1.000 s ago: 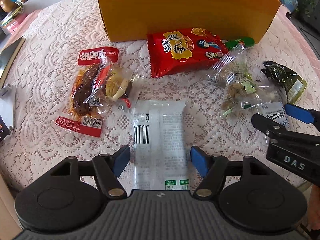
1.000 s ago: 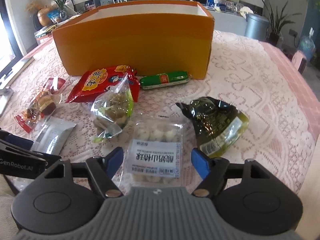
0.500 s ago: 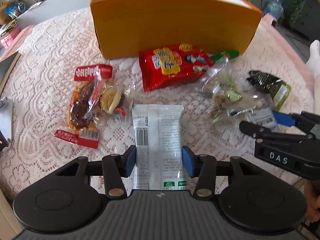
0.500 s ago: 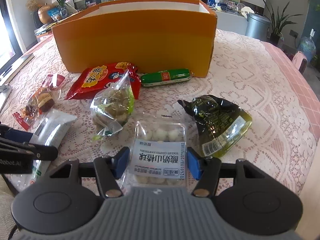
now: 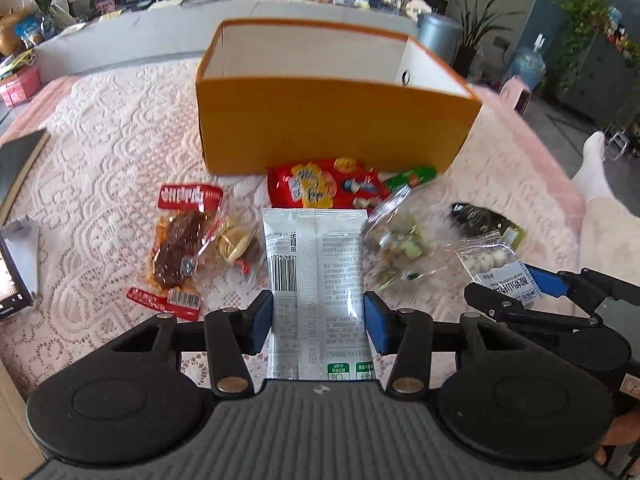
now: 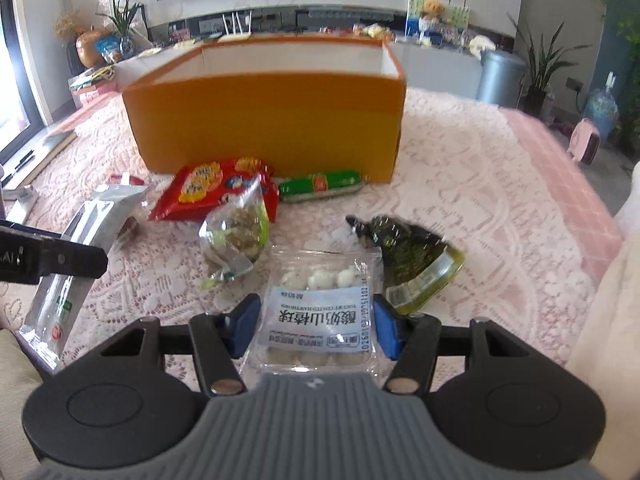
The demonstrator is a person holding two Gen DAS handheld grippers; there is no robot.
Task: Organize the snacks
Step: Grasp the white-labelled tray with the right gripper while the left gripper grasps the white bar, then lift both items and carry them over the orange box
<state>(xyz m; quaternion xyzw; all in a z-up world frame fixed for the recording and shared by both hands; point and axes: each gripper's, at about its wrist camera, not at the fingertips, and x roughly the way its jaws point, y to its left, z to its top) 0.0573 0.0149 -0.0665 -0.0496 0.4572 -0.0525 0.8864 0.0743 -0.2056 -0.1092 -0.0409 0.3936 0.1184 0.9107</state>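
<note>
Snacks lie scattered on the lace cloth (image 5: 112, 128) in front of the orange box (image 5: 332, 128), which stands open with a white inside. Farthest left you have the meat pack (image 5: 180, 248), flat on the cloth, with a small clear pack (image 5: 236, 244) touching its right edge.

Your left gripper (image 5: 318, 320) pinches the white pouch (image 5: 316, 264): both blue pads press its long edges, and in the right wrist view the pouch (image 6: 84, 236) slants up off the cloth, its far end raised. Beyond it the red bag (image 5: 324, 188) lies against the foot of the box, and the green sausage (image 6: 320, 186) lies just right of the bag, also close to the box wall.

Next comes the clear bag (image 6: 236, 236) of greenish pieces, its top overlapping the red bag's near corner.

Your right gripper (image 6: 316, 324) clamps the ball tray (image 6: 320, 312), a clear pack of white balls with a printed label; the pads squeeze its two sides. From the left wrist view the tray (image 5: 492, 264) appears lifted clear of the cloth. Just right of it the dark green pack (image 6: 412, 264) rests on the cloth, its near end yellowish.
</note>
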